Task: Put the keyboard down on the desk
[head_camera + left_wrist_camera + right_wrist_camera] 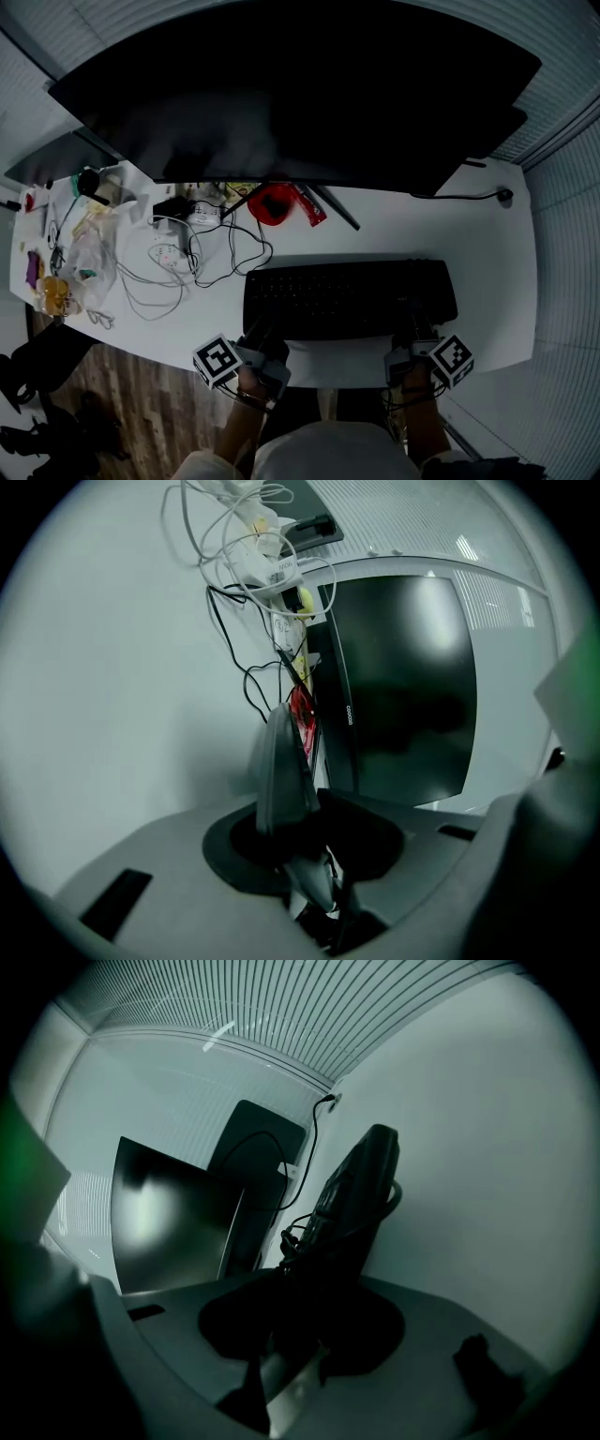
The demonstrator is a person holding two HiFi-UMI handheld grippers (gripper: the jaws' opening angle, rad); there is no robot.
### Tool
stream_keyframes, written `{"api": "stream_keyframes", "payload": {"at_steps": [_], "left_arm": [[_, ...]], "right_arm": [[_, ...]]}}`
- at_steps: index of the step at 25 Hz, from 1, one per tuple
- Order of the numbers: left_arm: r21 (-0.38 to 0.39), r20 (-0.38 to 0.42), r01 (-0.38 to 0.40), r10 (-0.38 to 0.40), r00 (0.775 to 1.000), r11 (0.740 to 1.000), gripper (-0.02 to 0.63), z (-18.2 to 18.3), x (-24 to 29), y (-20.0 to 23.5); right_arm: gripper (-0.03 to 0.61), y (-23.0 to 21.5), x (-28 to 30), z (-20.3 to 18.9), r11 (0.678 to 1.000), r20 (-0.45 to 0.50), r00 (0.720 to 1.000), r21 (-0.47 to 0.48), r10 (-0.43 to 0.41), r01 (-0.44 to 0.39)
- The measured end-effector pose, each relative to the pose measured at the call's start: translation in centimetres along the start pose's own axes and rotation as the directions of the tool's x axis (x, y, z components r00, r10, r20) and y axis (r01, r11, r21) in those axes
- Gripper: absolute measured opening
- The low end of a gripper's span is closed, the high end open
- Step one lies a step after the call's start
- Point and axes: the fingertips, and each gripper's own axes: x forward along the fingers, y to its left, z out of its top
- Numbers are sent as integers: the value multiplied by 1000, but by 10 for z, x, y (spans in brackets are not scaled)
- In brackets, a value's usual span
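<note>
In the head view a black keyboard [349, 298] lies flat just above or on the white desk [492, 258], near the front edge; I cannot tell whether it touches. My left gripper [261, 334] is shut on its near left edge, and my right gripper [416, 331] is shut on its near right edge. The left gripper view is rolled on its side: the left gripper [286, 757] holds a thin blade-like edge running away from the camera. In the right gripper view the right gripper [342, 1251] grips the keyboard [364, 1190], seen edge-on as a dark upright shape with a cable looped round it.
A wide black monitor [300, 94] stands along the back of the desk. Behind the keyboard lie a red object [274, 202], tangled cables [211, 253] and a white adapter [169, 253]. Plastic bags and small items [80, 248] crowd the left end. A cable [469, 195] runs at the back right.
</note>
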Motion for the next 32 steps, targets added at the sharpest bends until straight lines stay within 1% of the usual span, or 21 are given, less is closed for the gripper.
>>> {"api": "stream_keyframes", "payload": {"at_steps": [7, 11, 12, 13, 16, 20, 23, 27, 32], "left_arm": [[-8, 3, -17, 17, 1000, 1000, 114, 5, 7, 6], [-42, 1, -20, 20, 1000, 999, 110, 4, 11, 7], [-41, 1, -20, 20, 1000, 999, 110, 4, 12, 7], [-44, 3, -21, 22, 1000, 999, 110, 4, 13, 7], [-77, 20, -24, 25, 999, 997, 104, 5, 14, 3], [-36, 28, -14, 15, 999, 999, 101, 9, 17, -2], [-44, 36, -3, 4, 999, 999, 100, 8, 16, -10], [-24, 36, 6, -5, 999, 1000, 98, 8, 15, -21], [-4, 33, 14, -14, 999, 1000, 98, 6, 12, -28]], "right_arm": [[130, 2, 10, 4, 1000, -6, 1000, -8, -16, 16], [133, 2, 15, 8, 997, -19, 998, -57, -57, 56], [144, 2, 16, 9, 996, -16, 998, -66, -68, 67], [169, 1, 18, 11, 995, -16, 997, -69, -79, 78], [187, -2, 19, 8, 994, -33, 995, -54, -96, 94], [199, -5, 16, 4, 997, -49, 996, -22, -81, 80], [204, -6, 13, 1, 998, -55, 996, -4, -69, 69], [206, -8, 4, -3, 998, -60, 996, 26, -59, 60], [209, -10, -11, -11, 999, -70, 996, 16, -48, 49]]}}
